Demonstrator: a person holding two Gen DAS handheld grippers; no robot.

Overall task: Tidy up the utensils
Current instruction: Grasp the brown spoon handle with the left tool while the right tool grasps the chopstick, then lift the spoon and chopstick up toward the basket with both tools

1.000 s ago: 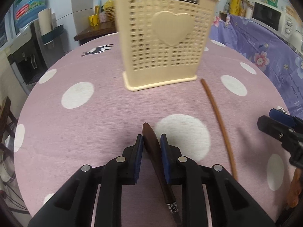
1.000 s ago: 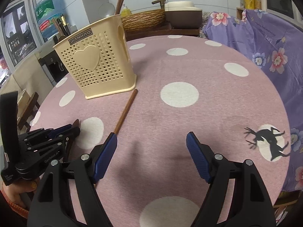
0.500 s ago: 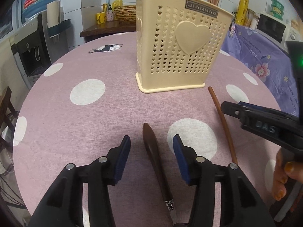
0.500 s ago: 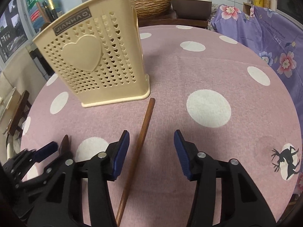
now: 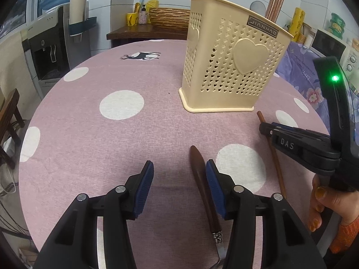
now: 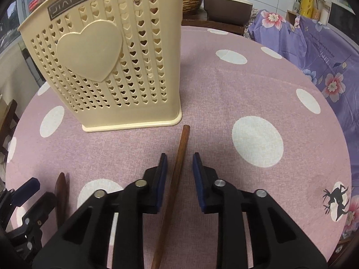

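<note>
A cream perforated holder [image 5: 231,67] with a heart on its side stands on the pink dotted table [image 5: 89,134]; several chopsticks [image 5: 274,6] stick out of it. A utensil with a dark brown handle [image 5: 199,174] lies flat between the jaws of my left gripper [image 5: 179,164], which is open; the handle rests near the right-hand pad. My right gripper [image 6: 179,163] straddles a long brown chopstick [image 6: 177,179] lying in front of the holder [image 6: 107,62]. Its jaws are closing, with a small gap still showing on each side of the stick.
A purple floral cloth [image 6: 314,56] covers something along the table's right side. A water dispenser [image 5: 47,51] and a wooden chair [image 5: 9,112] stand to the left. Behind the table is a side table with a woven basket [image 5: 168,18]. A hand [image 5: 325,201] holds the right gripper.
My left gripper has let go of the brown handle and spread its jaws. My right gripper has moved left over the chopstick and narrowed its jaws around it.
</note>
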